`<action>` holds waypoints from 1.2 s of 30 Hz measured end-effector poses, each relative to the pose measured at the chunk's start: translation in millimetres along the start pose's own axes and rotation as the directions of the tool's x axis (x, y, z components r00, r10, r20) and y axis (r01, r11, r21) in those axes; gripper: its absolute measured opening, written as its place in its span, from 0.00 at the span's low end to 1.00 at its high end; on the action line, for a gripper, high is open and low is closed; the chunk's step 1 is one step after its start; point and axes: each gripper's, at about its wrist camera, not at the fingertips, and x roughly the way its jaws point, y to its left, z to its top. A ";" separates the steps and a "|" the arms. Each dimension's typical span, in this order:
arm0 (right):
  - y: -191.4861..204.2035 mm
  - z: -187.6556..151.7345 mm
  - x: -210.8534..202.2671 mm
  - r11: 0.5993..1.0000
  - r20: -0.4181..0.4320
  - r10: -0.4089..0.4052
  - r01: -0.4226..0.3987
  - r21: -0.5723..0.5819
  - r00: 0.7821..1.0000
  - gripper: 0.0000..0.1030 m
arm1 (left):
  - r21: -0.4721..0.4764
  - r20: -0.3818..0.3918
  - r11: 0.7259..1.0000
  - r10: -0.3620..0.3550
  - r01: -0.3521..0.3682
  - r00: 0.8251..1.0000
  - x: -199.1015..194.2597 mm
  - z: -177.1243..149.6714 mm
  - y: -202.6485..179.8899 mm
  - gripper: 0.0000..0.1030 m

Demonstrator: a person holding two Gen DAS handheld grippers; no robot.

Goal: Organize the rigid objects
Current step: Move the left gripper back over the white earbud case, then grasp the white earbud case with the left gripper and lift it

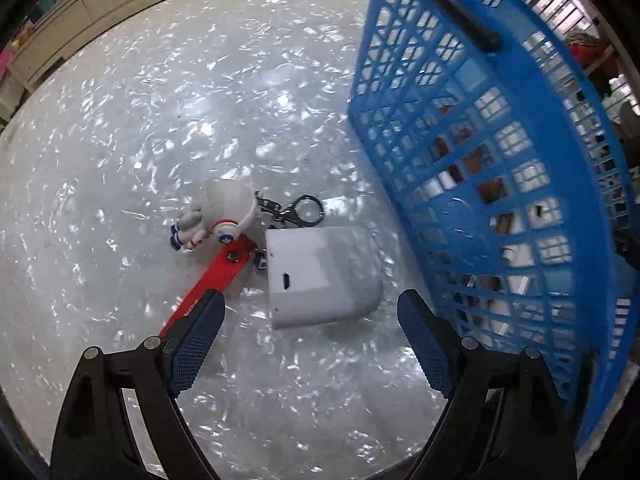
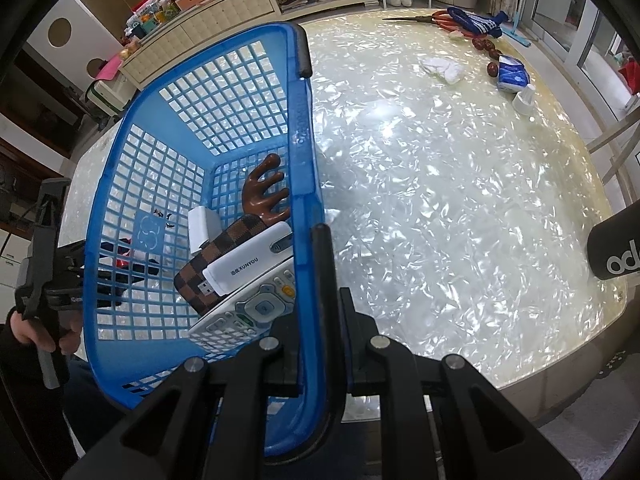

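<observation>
1. Left gripper [image 1: 310, 312] released, fingers [image 1: 200, 336] spread wide above the desk [image 1: 160, 120], white charging case [image 1: 320, 280] lying just ahead between them.
2. Beside the case: astronaut keychain [image 1: 222, 216] touching a red tool [image 1: 212, 276].
3. Right gripper [image 2: 318, 320] clenched on the rim of the blue basket [image 2: 192, 120].
4. Inside the basket: checkered wallet [image 2: 224, 256], white USB dongle [image 2: 248, 264], remote [image 2: 248, 312], brown massager [image 2: 266, 196].

- Left gripper [image 1: 310, 308]: held low over the tabletop, jaws spread wide apart, blue-padded fingers [image 1: 200, 336] gripping nothing.
- Right gripper [image 2: 320, 312]: jaws drawn close together, clamped on the near rim of the blue basket [image 2: 308, 184].
- Person's hand [image 2: 44, 332]: wrapped around the other gripper's handle.
</observation>
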 end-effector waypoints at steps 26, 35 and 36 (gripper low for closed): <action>-7.2 5.0 -1.3 1.000 0.008 0.003 -0.003 0.024 1.000 0.13 | 0.004 -0.026 0.998 0.063 -0.063 0.998 40.4 31.1 -11.6 0.92; -7.7 6.9 1.6 1.000 0.005 0.006 -0.006 0.026 1.000 0.13 | -0.043 -0.037 0.994 0.101 -0.102 0.994 57.3 15.7 -5.9 0.84; -7.8 6.9 1.4 1.000 0.004 0.007 -0.007 0.027 1.000 0.13 | -0.042 -0.023 0.994 0.099 -0.100 0.995 57.0 14.3 -6.0 0.82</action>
